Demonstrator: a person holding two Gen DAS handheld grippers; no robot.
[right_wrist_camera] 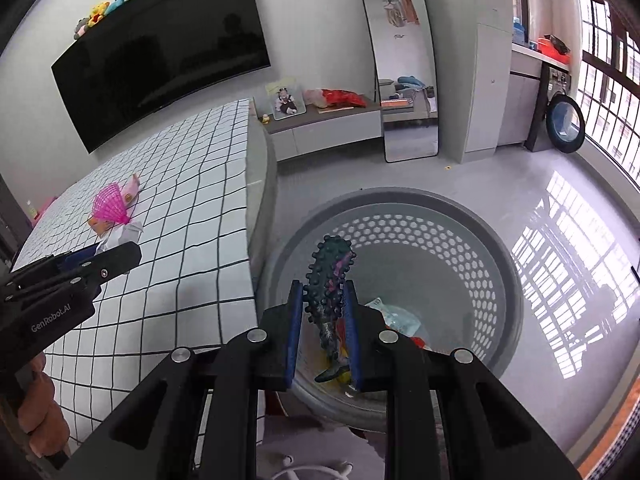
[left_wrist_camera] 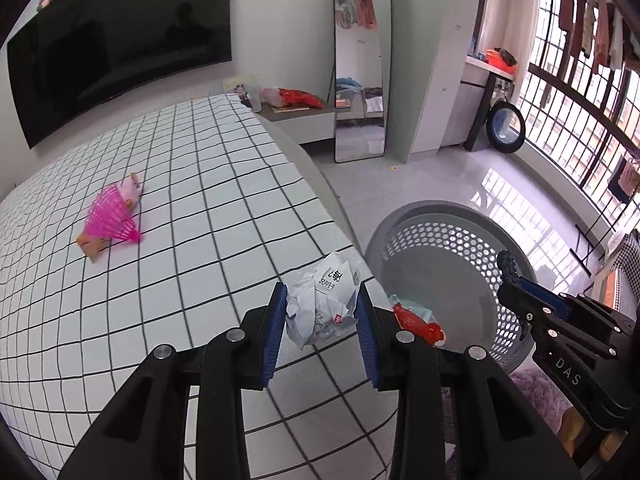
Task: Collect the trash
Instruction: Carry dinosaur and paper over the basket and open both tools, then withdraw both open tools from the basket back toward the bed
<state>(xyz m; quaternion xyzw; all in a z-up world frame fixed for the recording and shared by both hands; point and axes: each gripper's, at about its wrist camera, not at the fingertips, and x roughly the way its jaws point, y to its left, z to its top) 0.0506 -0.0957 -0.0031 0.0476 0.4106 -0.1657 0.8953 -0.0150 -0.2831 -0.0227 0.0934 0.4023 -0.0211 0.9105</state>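
Blue pads of the left gripper (left_wrist_camera: 322,320) are clamped on a crumpled paper ball (left_wrist_camera: 324,304), carried above the edge of the checked bed (left_wrist_camera: 160,220), just short of the grey perforated basket (left_wrist_camera: 460,216) on the floor. Over on the other side, the right gripper (right_wrist_camera: 322,328) is shut on a dark knobbly toy (right_wrist_camera: 330,280), and it hangs right over the basket (right_wrist_camera: 460,248). So this looks like the drop-off step: both loads are up, and the next move calls for bringing the paper across the rim before either grip lets go. Red and pale wrappers (left_wrist_camera: 416,320) already lie in the bottom. Only the right wrist view looks straight down into the basket and catches the person's hand (right_wrist_camera: 40,412) on the left tool; the left view shows the printing on the paper. A pink plastic fan (left_wrist_camera: 114,220) sits on the bed, well apart from both grippers.
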